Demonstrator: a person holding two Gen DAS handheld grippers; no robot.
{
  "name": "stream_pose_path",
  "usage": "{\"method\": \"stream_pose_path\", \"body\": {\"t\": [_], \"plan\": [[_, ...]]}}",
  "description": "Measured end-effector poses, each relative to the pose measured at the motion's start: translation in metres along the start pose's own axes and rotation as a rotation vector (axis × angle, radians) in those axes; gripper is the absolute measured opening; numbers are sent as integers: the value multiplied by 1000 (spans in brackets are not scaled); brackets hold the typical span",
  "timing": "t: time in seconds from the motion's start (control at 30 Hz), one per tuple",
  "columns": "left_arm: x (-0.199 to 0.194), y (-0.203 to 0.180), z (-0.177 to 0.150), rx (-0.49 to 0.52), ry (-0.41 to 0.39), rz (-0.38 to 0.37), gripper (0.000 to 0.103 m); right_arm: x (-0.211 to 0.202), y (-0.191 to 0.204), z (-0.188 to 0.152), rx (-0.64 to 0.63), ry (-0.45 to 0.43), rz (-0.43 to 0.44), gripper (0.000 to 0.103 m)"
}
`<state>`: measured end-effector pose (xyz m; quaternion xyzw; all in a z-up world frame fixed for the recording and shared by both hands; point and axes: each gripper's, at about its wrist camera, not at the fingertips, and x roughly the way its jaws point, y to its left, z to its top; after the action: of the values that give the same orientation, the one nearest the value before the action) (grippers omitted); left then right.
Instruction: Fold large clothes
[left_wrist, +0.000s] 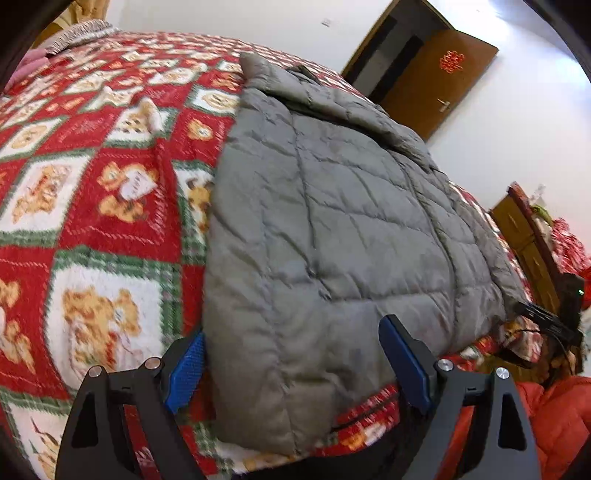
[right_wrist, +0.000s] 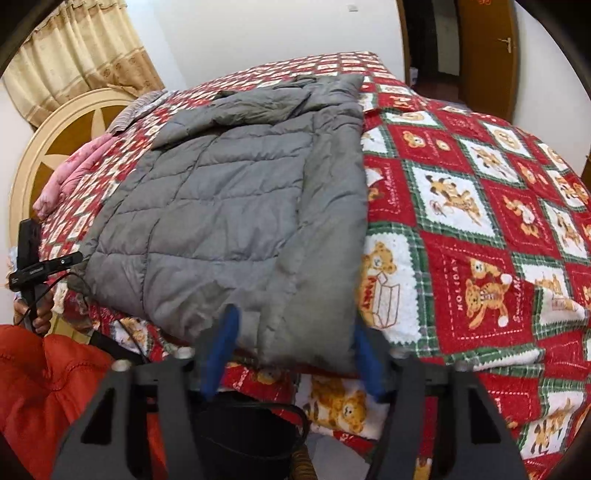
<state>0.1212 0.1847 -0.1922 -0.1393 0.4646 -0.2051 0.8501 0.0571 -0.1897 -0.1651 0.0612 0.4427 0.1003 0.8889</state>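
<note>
Jacket: a grey quilted puffer jacket (left_wrist: 332, 221) lay flat on the bed, filling the centre of both wrist views, its sides folded in over the body. The collar end pointed toward the top of each frame; the hem hung slightly over the near edge of the mattress.

Bedspread: a red, green and white blanket (left_wrist: 92, 184) with teddy-bear squares lay under the jacket, showing at the left of the left wrist view and the right of the right wrist view.

Left gripper: the left gripper (left_wrist: 295, 365) sat at lower centre of its frame, blue-padded fingers (left_wrist: 186, 373) spread wide on either side of the jacket's hem corner, gripping nothing. I could not tell if the pads touched the cloth.

Right gripper: the right gripper (right_wrist: 295, 350) was at lower centre of its view, blurred, tongs likewise spread apart at the hem, nothing pinched.

Person: orange-red padded clothing (right_wrist: 55, 387) showed at the lower left of the right wrist view.

Room: a brown wooden door (left_wrist: 439, 77) at upper right of the left view; beige curtains (right_wrist: 74, 55) and a round cream headboard (right_wrist: 62, 140) at upper left of the right view.

Pillow area: pink bedding (right_wrist: 70, 177) lay beside the headboard, left of the jacket.
</note>
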Motion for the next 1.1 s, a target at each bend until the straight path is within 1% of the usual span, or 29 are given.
{"method": "stream_pose_path", "body": {"t": [0.03,0.13,0.2,0.33,0.4,0.5,0.6,0.7,0.8,0.87,0.93,0.97,1.03,1.07,1.1], "plan": [[0,-2,-2,10,6,-6,89,2,0,-1,1,14,7,38],[2,-5,-8,42,8,-2,89,11,0,-7,-4,57,-2,35],[3,-6,-9,47,4,0,89,11,2,-8,-15,47,3,34],[2,-10,-11,59,10,-3,89,9,-1,-9,15,41,26,34],[6,-15,-11,81,23,34,89,8,-3,-10,23,38,35,34],[13,-28,-9,126,56,133,89,7,-4,-12,27,34,46,34],[21,-44,-11,197,78,267,88,8,-2,-12,10,40,32,34],[28,-51,-13,229,92,351,84,10,-1,-11,17,37,26,34],[28,-50,-13,225,90,366,77,10,0,-12,15,32,8,30],[25,-49,-15,232,87,368,72,9,-2,-13,22,23,4,25],[24,-53,-16,262,83,386,65,8,-4,-14,34,11,9,22],[24,-57,-15,277,78,398,62,8,-5,-14,39,7,13,20],[22,-64,-13,294,66,416,51,5,-6,-13,48,-3,23,18],[20,-66,-12,301,59,422,49,3,-7,-13,51,-12,32,17],[18,-68,-11,308,51,429,43,0,-6,-11,53,-25,44,16]]}}
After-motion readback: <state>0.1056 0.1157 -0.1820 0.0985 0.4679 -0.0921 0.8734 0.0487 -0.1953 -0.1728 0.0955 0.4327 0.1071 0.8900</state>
